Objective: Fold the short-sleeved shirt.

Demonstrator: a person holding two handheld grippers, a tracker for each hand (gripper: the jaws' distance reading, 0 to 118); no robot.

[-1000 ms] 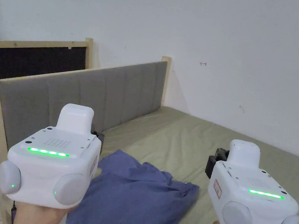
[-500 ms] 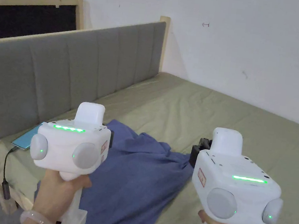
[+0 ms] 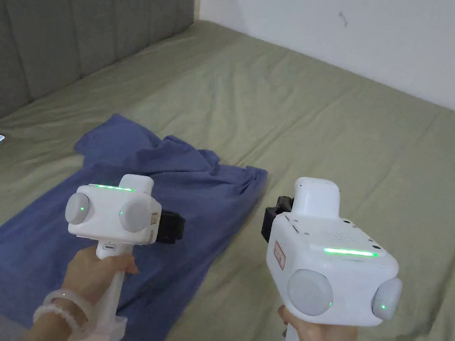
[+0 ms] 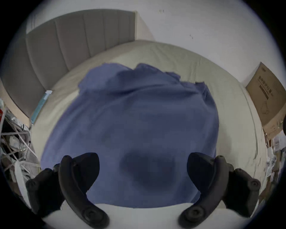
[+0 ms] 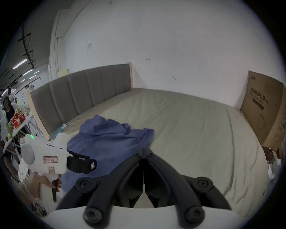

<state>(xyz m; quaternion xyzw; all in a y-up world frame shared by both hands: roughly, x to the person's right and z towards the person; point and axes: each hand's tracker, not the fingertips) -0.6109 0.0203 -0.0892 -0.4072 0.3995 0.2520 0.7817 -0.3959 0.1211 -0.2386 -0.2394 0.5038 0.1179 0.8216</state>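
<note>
Blue shirt [image 4: 139,117] under left gripper [image 4: 143,168] (jaws apart, empty).

Soft blue-violet short-sleeved cotton shirt [image 3: 129,208] lies unfolded and rumpled on the olive-green bed sheet [image 3: 329,128], near the bed's front-left edge. Far end bunched into ridges (collar/sleeve detail not discernible); near end spreads flatter, reaching the mattress edge.

Matt blue cloth shirt [image 3: 113,217] (softly creased) on a matt olive cloth bedsheet [image 3: 340,119]; padded fabric headboard [image 3: 58,21].
</note>
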